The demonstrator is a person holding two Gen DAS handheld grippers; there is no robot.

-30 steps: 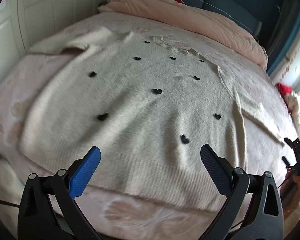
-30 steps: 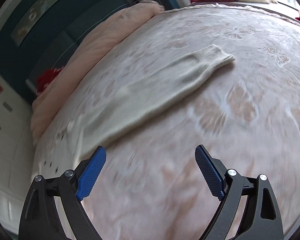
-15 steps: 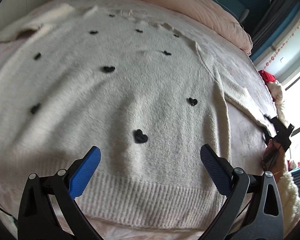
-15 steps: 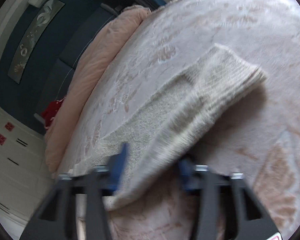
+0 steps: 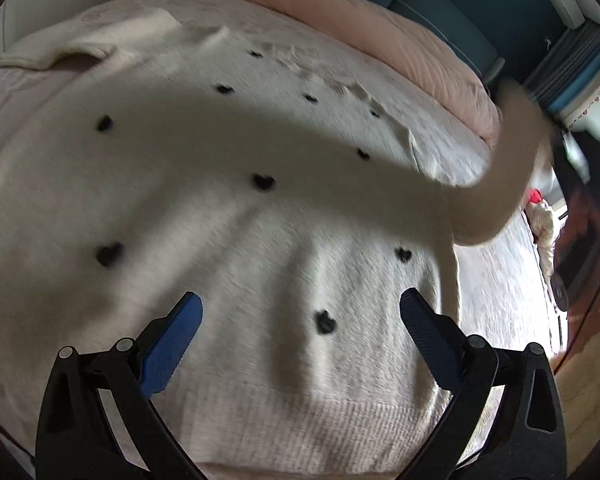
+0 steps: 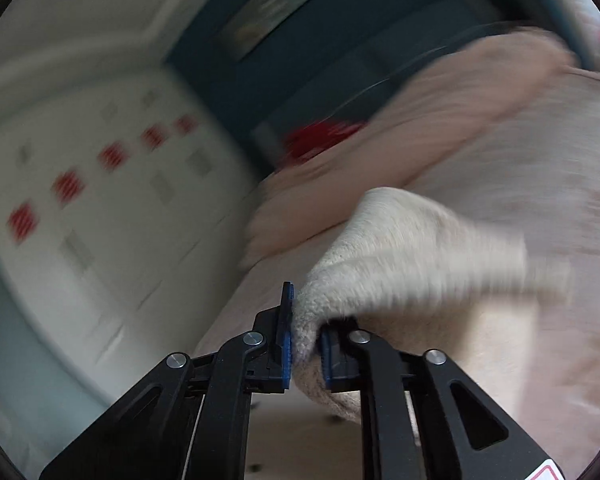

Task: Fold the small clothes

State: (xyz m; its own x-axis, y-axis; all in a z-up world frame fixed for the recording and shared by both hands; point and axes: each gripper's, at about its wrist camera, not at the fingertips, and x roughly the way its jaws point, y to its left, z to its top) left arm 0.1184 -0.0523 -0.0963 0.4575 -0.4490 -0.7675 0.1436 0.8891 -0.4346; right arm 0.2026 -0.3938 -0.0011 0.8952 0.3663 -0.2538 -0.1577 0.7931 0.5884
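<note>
A cream sweater (image 5: 220, 220) with small black hearts lies flat on the bed, its ribbed hem nearest me. My left gripper (image 5: 300, 320) hovers open just above the hem, with nothing between its blue pads (image 5: 172, 344). The sweater's right sleeve (image 5: 508, 168) is lifted off the bed and arcs over the sweater, casting a wide shadow. In the right wrist view my right gripper (image 6: 305, 344) pinches the sleeve cuff (image 6: 400, 240) between its pads, and its jaws are opening slightly. The other sleeve (image 5: 60, 52) lies folded at the far left.
A pink duvet (image 5: 380, 40) is bunched along the head of the bed below a teal headboard (image 5: 440, 4). The patterned bed cover (image 5: 500, 288) shows to the right of the sweater. A white cupboard front (image 6: 80, 160) with red marks stands beside the bed.
My right gripper closed on the sleeve cuff and raised it off the bed, swinging it over the sweater. My left gripper came lower and nearer to the hem, staying open.
</note>
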